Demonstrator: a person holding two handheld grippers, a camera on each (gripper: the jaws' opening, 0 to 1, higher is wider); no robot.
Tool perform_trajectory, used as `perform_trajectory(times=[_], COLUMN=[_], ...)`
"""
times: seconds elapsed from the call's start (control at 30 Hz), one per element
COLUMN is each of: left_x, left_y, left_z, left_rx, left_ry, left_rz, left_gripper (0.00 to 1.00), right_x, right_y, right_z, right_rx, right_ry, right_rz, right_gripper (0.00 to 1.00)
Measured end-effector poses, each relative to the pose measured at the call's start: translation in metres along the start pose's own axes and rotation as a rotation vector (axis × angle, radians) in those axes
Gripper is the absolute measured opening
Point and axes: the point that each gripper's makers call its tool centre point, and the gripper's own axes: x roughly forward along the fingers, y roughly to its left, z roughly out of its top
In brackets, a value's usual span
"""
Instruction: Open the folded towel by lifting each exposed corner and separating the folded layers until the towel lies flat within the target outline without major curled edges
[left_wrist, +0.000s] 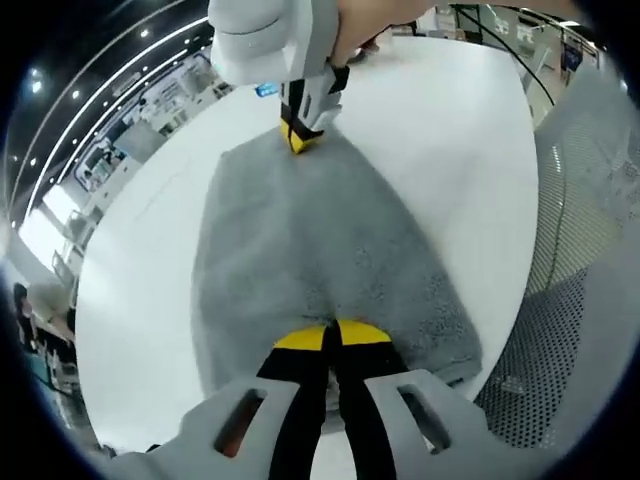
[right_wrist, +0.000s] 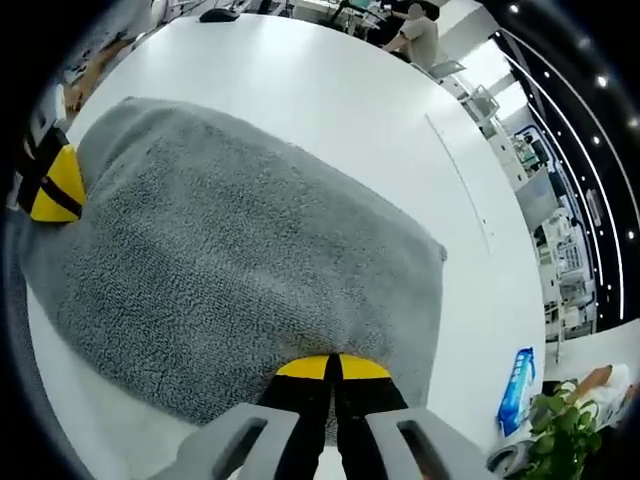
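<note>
Left gripper view. The left gripper (left_wrist: 332, 335) rises from 6 o'clock with its yellow-tipped jaws pressed together on the near edge of the grey towel (left_wrist: 320, 250); a small pucker of cloth sits right at the tips, so it is pinching the towel. The towel lies on the white table (left_wrist: 460, 130), running from the tips at 6 o'clock up toward 12 o'clock, wider near the camera and narrowing with distance. At 12 o'clock the right gripper (left_wrist: 300, 137) comes down from above, its black-and-yellow tips closed on the far edge of the towel. A hand (left_wrist: 375, 25) holds its white body at the top of the frame. A perforated metal surface (left_wrist: 560, 330) runs along the table's edge from 2 to 5 o'clock. Shelving and ceiling lights show blurred at 9 to 11 o'clock.

Right gripper view. The right gripper (right_wrist: 333, 368) rises from 6 o'clock, jaws closed together on the near edge of the grey towel (right_wrist: 240, 260). The towel spreads from 6 o'clock up to 10 o'clock over the white table (right_wrist: 330, 90), surface mostly flat, one corner reaching toward 3 o'clock. At 9 o'clock the left gripper (right_wrist: 52, 185) touches the towel's far edge with its yellow tip; whether its jaws are closed cannot be told here. A blue packet (right_wrist: 516, 390) lies on the table at 4 o'clock, just beside a green plant (right_wrist: 560, 425). A seated person (right_wrist: 415, 35) is at 1 o'clock beyond the table.
</note>
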Motion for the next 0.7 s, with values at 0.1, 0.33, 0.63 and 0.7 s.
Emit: perform_trajectory(times=[0.1, 0.33, 0.63, 0.7], left_x=[0.002, 0.008, 0.013, 0.013], left_y=[-0.002, -0.017, -0.031, -0.035], left_z=[0.002, 0.015, 0.026, 0.028], left_rx=[-0.014, 0.014, 0.051, 0.048], left_ry=[0.001, 0.024, 0.043, 0.035], left_rz=[-0.014, -0.075, -0.142, -0.16], left_gripper=[0.01, 0.01, 0.01, 0.01], right_x=[0.001, 0.007, 0.01, 0.01], right_y=[-0.004, -0.011, -0.015, -0.015], right_z=[0.0, 0.001, 0.003, 0.004], right_rx=[0.039, 0.038, 0.044, 0.037], right_ry=[-0.01, -0.01, -0.002, 0.002], right_rz=[0.02, 0.025, 0.037, 0.034], right_gripper=[0.0, 0.0, 0.0, 0.0])
